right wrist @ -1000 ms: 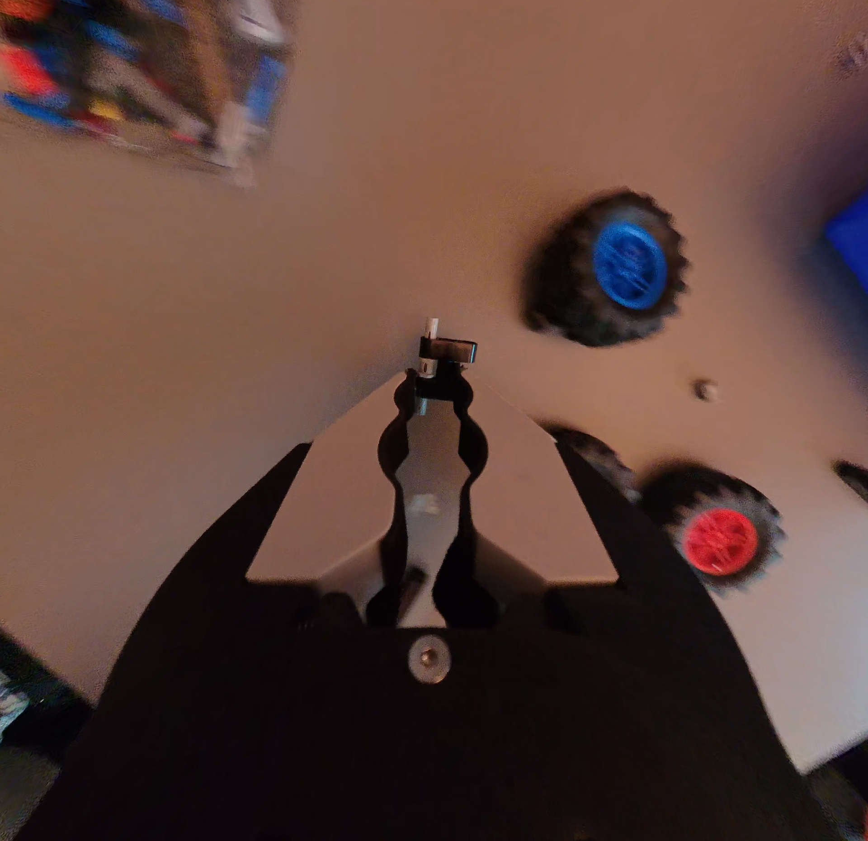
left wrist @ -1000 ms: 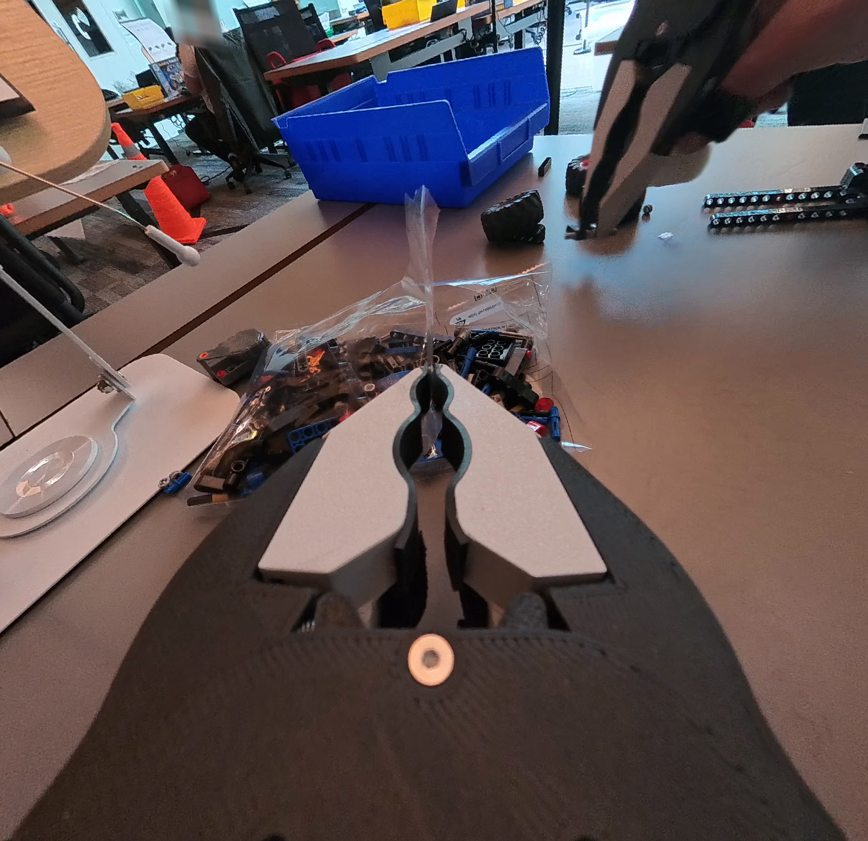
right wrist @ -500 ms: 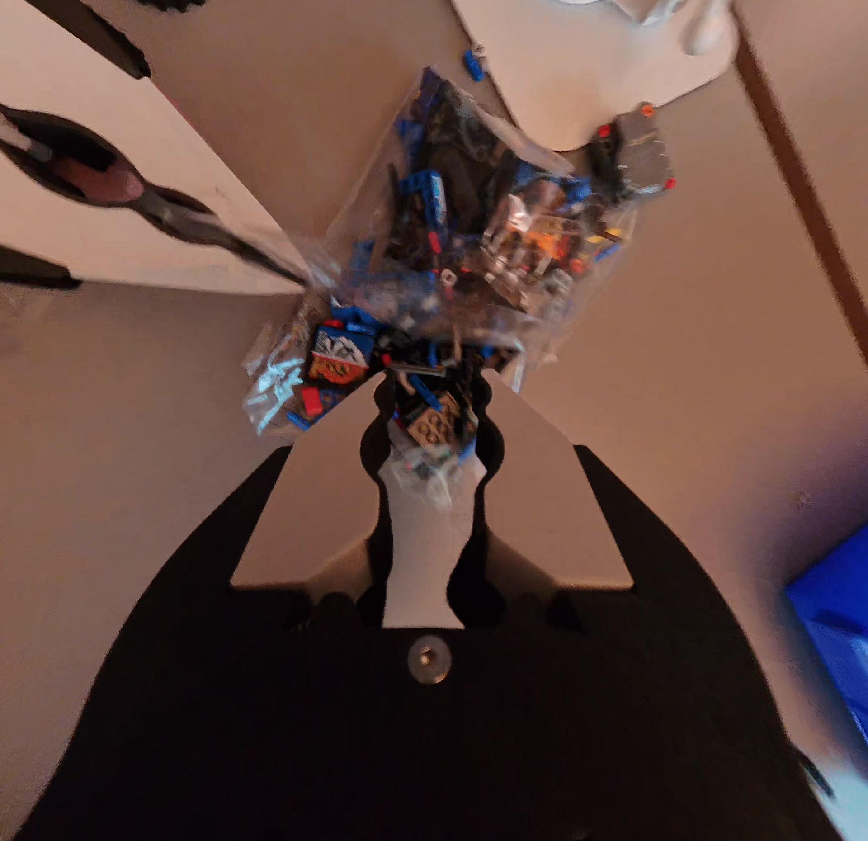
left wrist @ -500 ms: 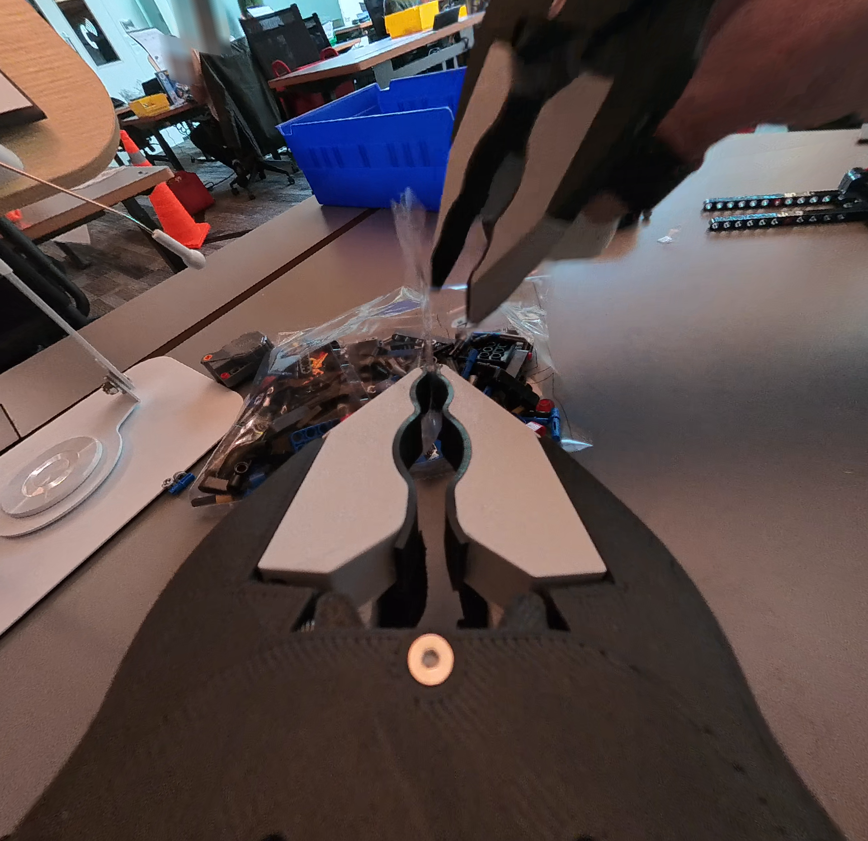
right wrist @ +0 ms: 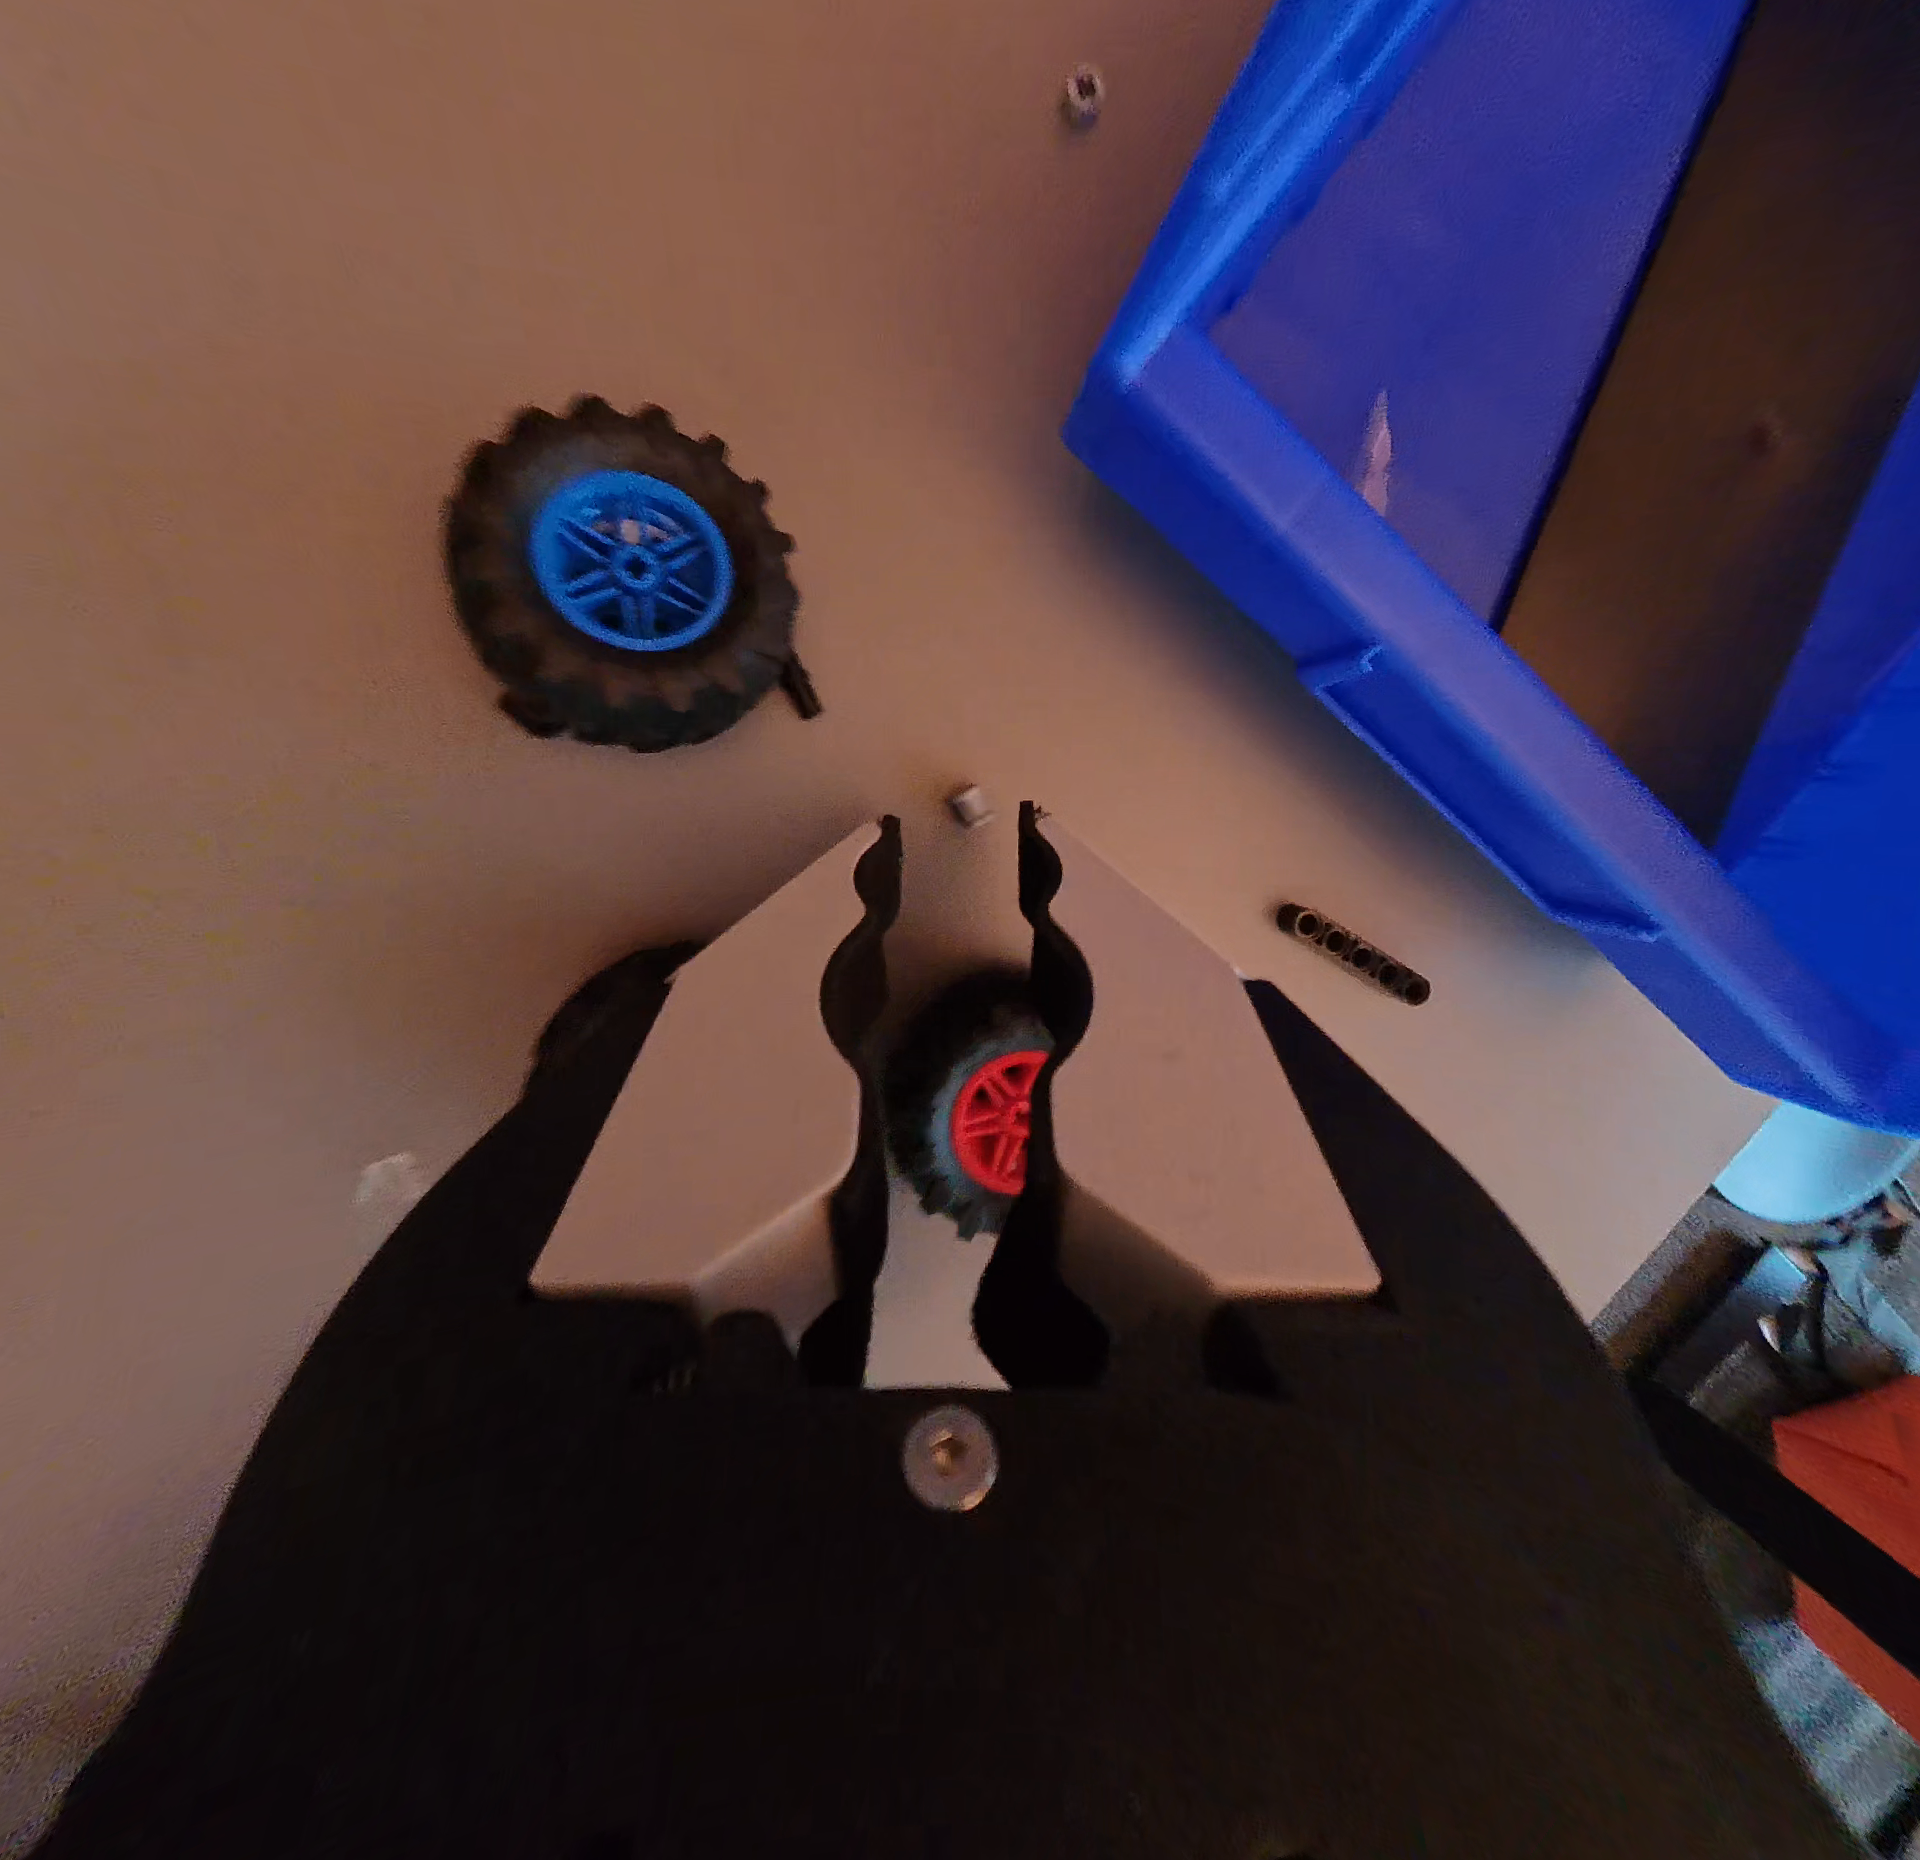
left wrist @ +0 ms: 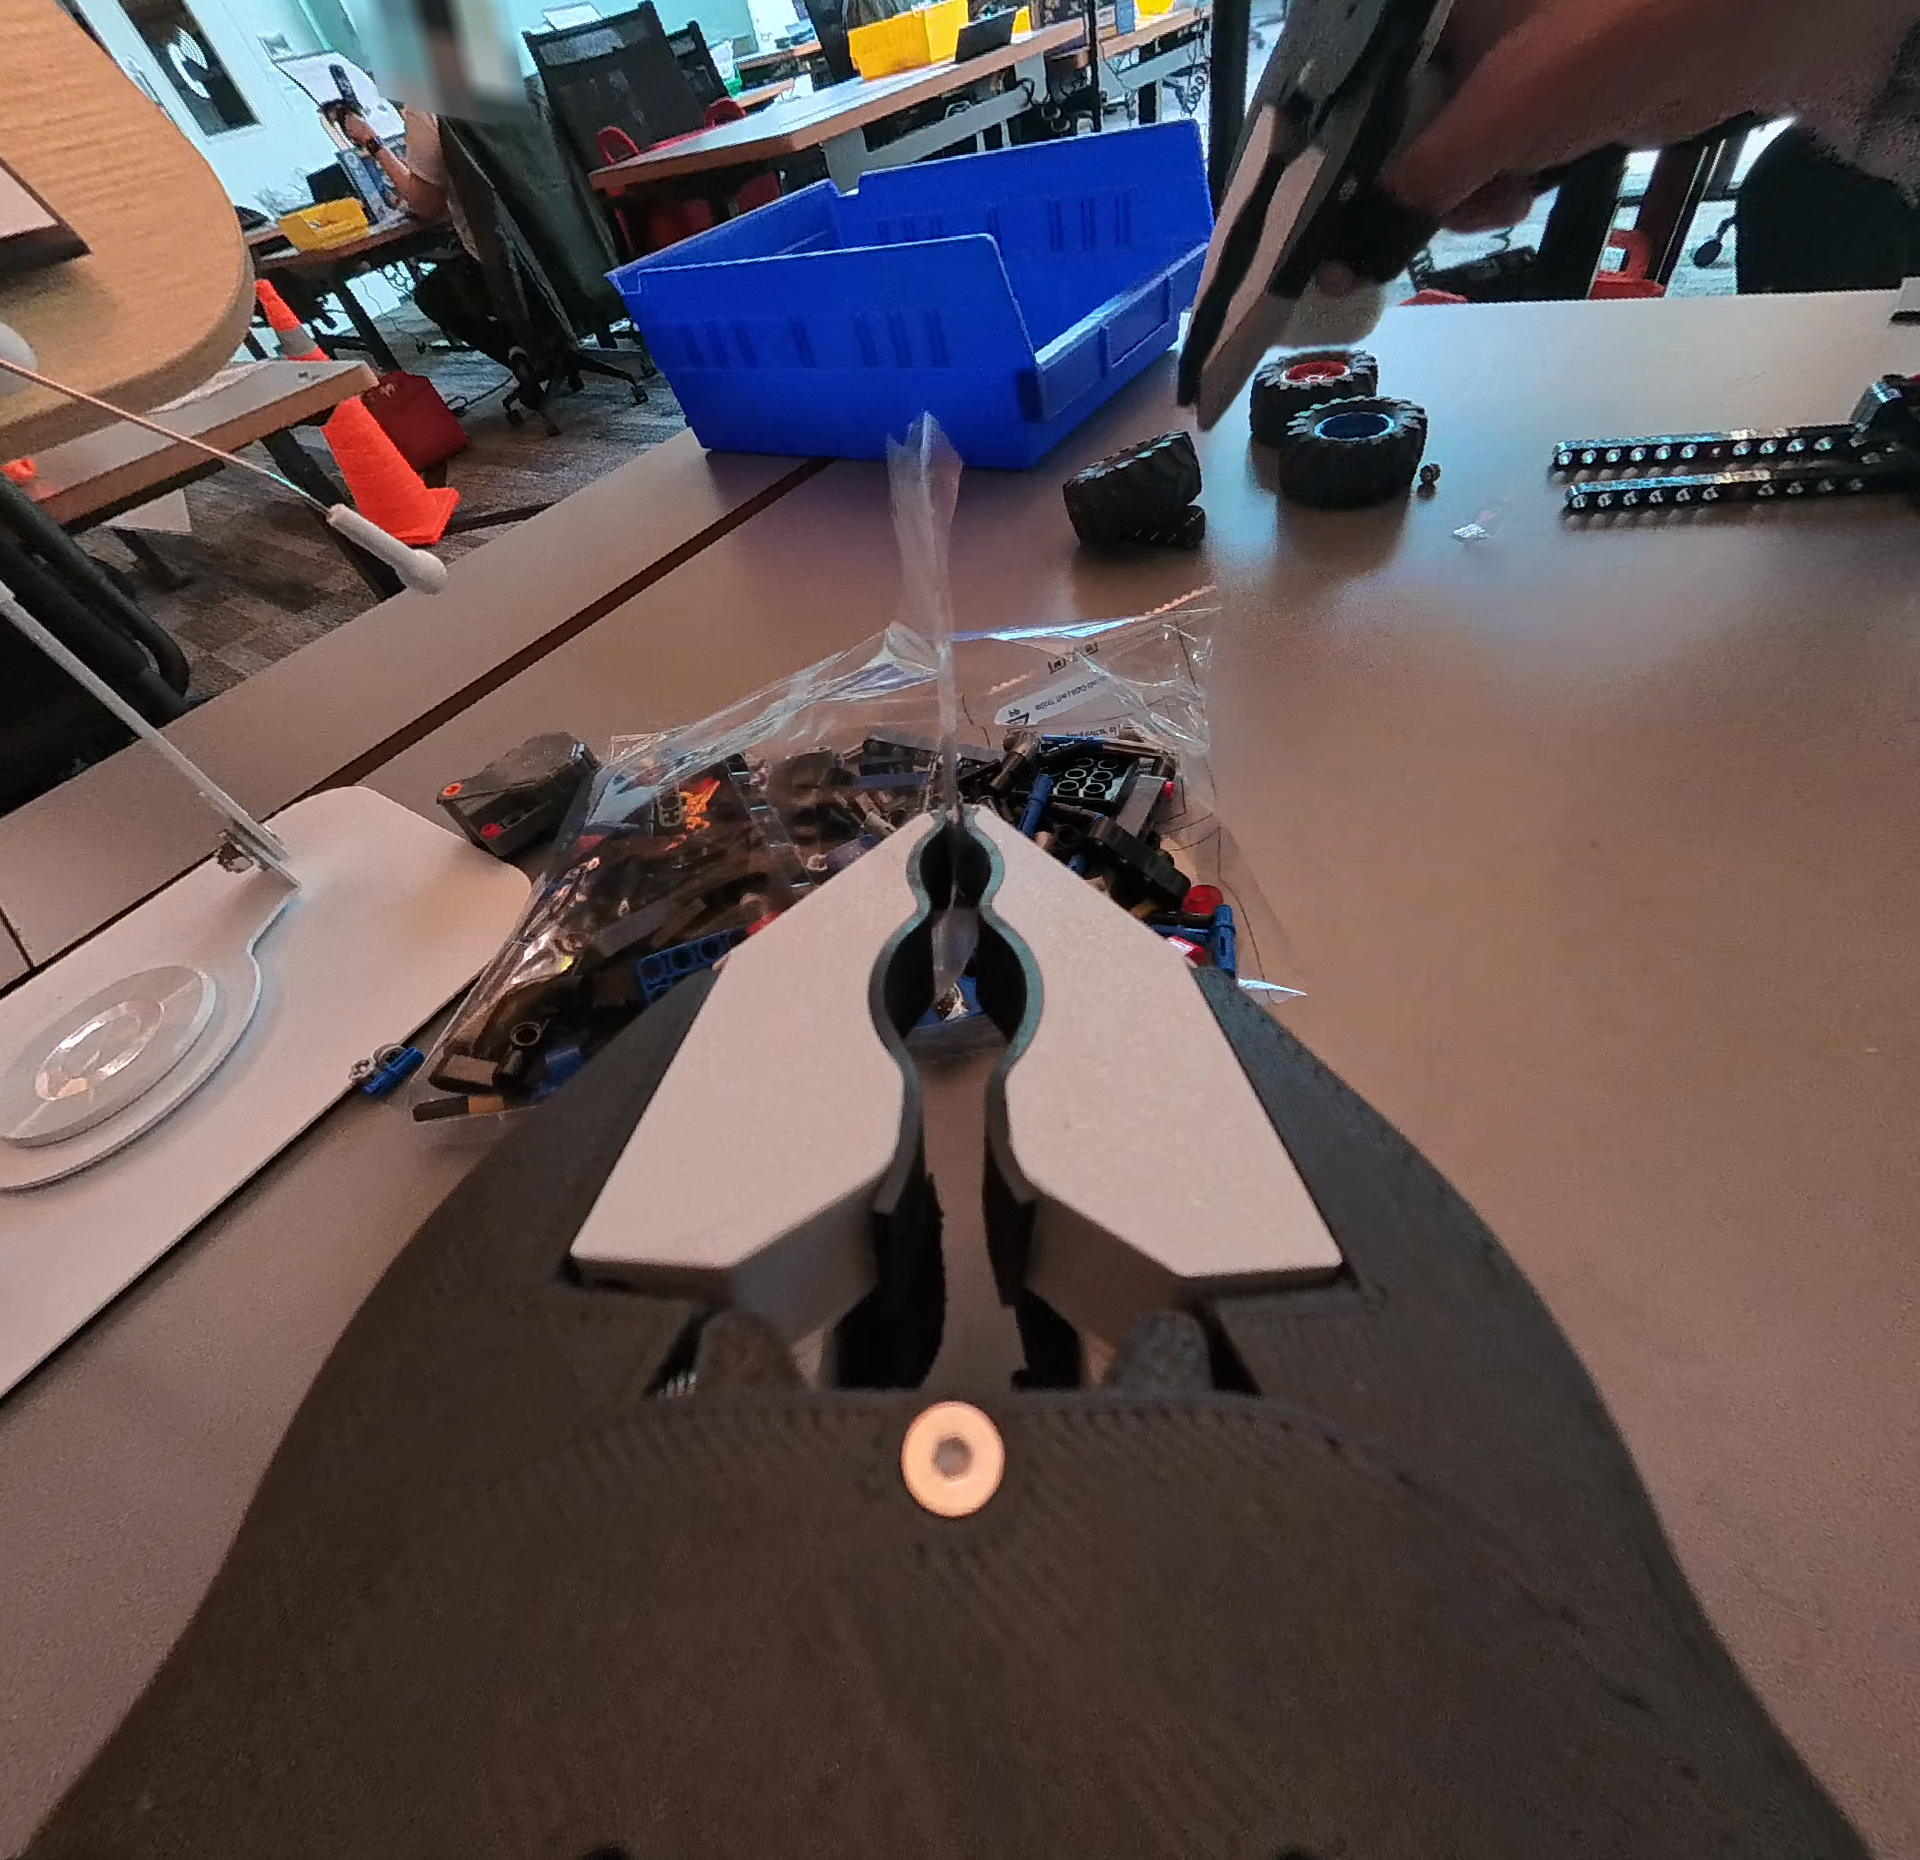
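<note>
My left gripper [left wrist: 951,825] is shut on a flap of a clear plastic bag [left wrist: 831,854] of small black, blue and red bricks and pulls the flap upright. The bag lies on the brown table [left wrist: 1558,875]. My right gripper [right wrist: 958,821] is open and empty and points down at the table. A tiny grey bush [right wrist: 967,803] lies at its tips. A red-hubbed wheel [right wrist: 982,1114] shows between its fingers, below them. A blue-hubbed wheel [right wrist: 629,574] lies to the left. In the left wrist view the right gripper [left wrist: 1203,397] hovers over the wheels [left wrist: 1351,449].
A blue bin [left wrist: 914,293] stands at the table's far edge and shows at the right in the right wrist view [right wrist: 1299,584]. A short black beam [right wrist: 1351,953] lies near it. Long black beams [left wrist: 1714,470] lie far right. A white stand base [left wrist: 156,979] and a dark block [left wrist: 520,792] are left of the bag. Some 35 centimetres of space lies between my two pairs of fingers. To reach the dark block [left wrist: 520,792] in a straight line is about 20 centimetres for my left fingers, about 35 centimetres for my right.
The right gripper held a small black piece by the wheels, swung over the bag, then came back over the wheels, now open and empty. The left gripper has kept its hold.
</note>
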Action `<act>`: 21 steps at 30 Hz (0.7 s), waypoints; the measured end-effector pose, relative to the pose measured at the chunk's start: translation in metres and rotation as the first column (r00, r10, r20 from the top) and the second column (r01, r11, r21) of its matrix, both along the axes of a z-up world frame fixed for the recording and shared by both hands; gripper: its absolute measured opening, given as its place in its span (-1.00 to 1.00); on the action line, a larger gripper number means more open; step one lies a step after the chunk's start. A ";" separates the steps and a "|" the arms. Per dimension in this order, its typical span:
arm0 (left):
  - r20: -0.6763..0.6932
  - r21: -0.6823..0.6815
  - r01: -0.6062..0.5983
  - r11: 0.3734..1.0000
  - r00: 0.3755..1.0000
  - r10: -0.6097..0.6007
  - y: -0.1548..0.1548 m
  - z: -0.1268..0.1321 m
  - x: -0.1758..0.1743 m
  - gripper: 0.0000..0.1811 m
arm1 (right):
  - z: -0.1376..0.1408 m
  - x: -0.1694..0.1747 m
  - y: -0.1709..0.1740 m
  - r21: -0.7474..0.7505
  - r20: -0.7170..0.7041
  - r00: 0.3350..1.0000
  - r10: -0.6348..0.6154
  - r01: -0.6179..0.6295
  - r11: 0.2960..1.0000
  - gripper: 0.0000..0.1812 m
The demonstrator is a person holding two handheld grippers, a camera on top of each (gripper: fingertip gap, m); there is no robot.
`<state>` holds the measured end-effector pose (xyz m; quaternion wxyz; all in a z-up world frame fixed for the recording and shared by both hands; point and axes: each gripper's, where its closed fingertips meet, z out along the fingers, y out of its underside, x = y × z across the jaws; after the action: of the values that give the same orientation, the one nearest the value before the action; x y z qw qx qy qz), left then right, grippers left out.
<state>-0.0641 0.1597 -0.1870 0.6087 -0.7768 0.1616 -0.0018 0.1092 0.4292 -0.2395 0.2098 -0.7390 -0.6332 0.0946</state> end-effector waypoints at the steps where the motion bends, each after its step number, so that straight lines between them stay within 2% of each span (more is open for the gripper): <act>1: 0.001 0.000 0.000 1.000 1.000 0.000 0.000 0.000 0.000 -1.00 | -0.007 0.000 0.005 0.007 0.022 1.000 -0.005 0.005 1.000 -0.78; 4: 0.000 -0.002 0.002 1.000 1.000 -0.002 0.000 0.000 0.000 -1.00 | -0.021 0.000 0.013 -0.012 0.053 0.999 -0.011 0.011 1.000 -0.82; 7: -0.001 -0.003 0.004 1.000 1.000 -0.004 0.000 0.000 0.000 -1.00 | -0.022 -0.005 0.012 -0.040 0.027 1.000 0.007 -0.006 0.999 -0.94; 10: 0.000 -0.003 0.004 1.000 1.000 -0.004 0.000 0.000 0.000 -1.00 | -0.021 -0.003 0.008 -0.079 0.025 1.000 0.007 -0.005 0.997 -0.95; 12: 0.005 0.000 0.002 1.000 1.000 -0.002 0.000 0.000 0.000 -1.00 | -0.010 -0.005 -0.006 -0.097 -0.007 1.000 0.029 -0.030 0.995 -0.95; 14: 0.006 0.001 0.001 1.000 1.000 -0.001 0.001 0.000 -0.001 -1.00 | 0.011 -0.015 -0.036 -0.100 -0.064 0.993 0.098 -0.104 0.989 -0.95; 16: 0.003 0.003 0.000 1.000 1.000 0.000 0.000 0.001 -0.001 -1.00 | 0.041 -0.036 -0.086 -0.093 -0.160 0.963 0.215 -0.232 0.968 -0.96; 19: 0.007 0.011 -0.006 1.000 1.000 0.006 0.001 0.002 -0.002 -1.00 | 0.072 -0.073 -0.175 -0.066 -0.276 0.867 0.415 -0.448 0.892 -0.96; 21: 0.013 0.013 -0.008 1.000 1.000 0.008 0.001 0.003 -0.002 -1.00 | 0.073 -0.098 -0.226 -0.056 -0.289 0.799 0.527 -0.564 0.824 -0.96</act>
<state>-0.0658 0.1611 -0.1844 0.6149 -0.7734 0.1543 -0.0034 0.0114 0.2032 -0.1665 0.2031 -0.5186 -0.7778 0.2913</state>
